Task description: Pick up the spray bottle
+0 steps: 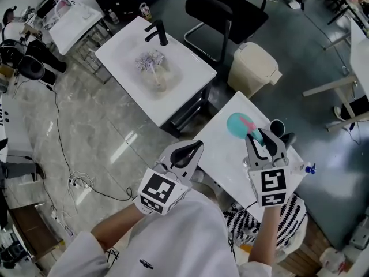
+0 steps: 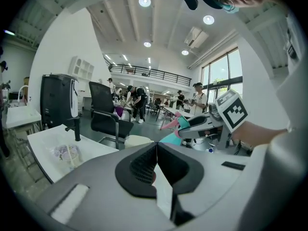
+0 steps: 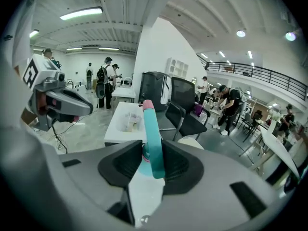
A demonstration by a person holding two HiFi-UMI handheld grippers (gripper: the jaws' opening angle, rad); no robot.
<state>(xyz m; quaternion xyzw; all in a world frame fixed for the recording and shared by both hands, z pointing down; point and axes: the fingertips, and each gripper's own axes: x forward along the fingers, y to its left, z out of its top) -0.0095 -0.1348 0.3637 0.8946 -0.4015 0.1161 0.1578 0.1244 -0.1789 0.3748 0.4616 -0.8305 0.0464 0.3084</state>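
Spray bottle (image 1: 238,125): teal, pink nozzle. Left gripper (image 1: 187,150), right gripper (image 1: 266,140): grey, black pads, black-and-white square markers. Table (image 1: 222,154): white. Bin (image 1: 253,68): cream. Chair (image 1: 225,10): black. Floor (image 1: 104,131): grey, marbled. Sleeve (image 1: 190,235): white. Fabric (image 1: 291,218): black-and-white stripes.

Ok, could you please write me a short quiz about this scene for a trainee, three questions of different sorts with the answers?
1. True or false: the left gripper holds the spray bottle.
2. What colour is the spray bottle's body? A teal, B yellow, C black.
3. Fill in: the left gripper's jaws are ____ (open or shut).

Key: 1 false, the right gripper holds it, above the table; 2 A; 3 shut, with nothing between them.
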